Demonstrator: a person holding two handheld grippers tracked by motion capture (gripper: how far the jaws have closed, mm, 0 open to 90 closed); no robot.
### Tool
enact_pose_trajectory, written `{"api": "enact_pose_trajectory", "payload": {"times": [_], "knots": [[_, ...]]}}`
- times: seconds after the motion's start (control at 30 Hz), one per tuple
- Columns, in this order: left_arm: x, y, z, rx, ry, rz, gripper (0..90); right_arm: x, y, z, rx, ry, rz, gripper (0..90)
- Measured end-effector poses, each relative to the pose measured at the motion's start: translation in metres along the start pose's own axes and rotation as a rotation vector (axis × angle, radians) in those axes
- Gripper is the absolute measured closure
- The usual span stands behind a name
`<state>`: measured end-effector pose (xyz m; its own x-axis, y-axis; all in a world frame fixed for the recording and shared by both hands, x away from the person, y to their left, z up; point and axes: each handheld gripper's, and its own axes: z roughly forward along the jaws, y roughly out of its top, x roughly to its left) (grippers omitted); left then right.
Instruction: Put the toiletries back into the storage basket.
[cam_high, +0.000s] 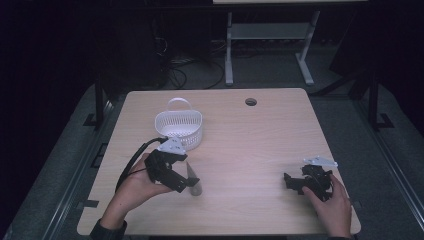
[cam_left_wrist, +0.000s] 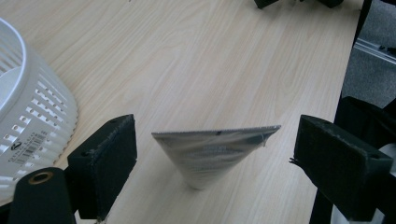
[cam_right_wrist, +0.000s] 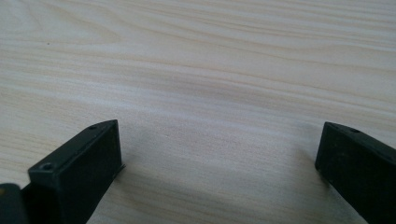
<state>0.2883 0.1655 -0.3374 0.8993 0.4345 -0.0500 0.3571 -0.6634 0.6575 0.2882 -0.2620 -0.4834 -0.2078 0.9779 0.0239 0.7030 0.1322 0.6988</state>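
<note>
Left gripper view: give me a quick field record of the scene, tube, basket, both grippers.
tube: silvery squeeze tube, standing cap down on the table, crimped end up
tube vs jaws: between the jaws of the left gripper, a gap on each side, not gripped
left gripper: open
basket: white slotted basket, on the table beside the left gripper, nothing visible inside in the high view
right gripper: right gripper open, nothing between its jaws, low over bare wood

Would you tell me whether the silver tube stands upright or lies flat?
Upright: the silver tube stands on its narrow end on the table, crimped flat edge uppermost.
</note>
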Motion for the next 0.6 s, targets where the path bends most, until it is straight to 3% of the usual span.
{"api": "enact_pose_trajectory", "payload": {"times": [0.6], "knots": [[0.001,0.006,0.024,0.058,-0.003,0.018,13.5,0.000,0.000,0.000,0.000,0.000,0.000,0.0]]}}
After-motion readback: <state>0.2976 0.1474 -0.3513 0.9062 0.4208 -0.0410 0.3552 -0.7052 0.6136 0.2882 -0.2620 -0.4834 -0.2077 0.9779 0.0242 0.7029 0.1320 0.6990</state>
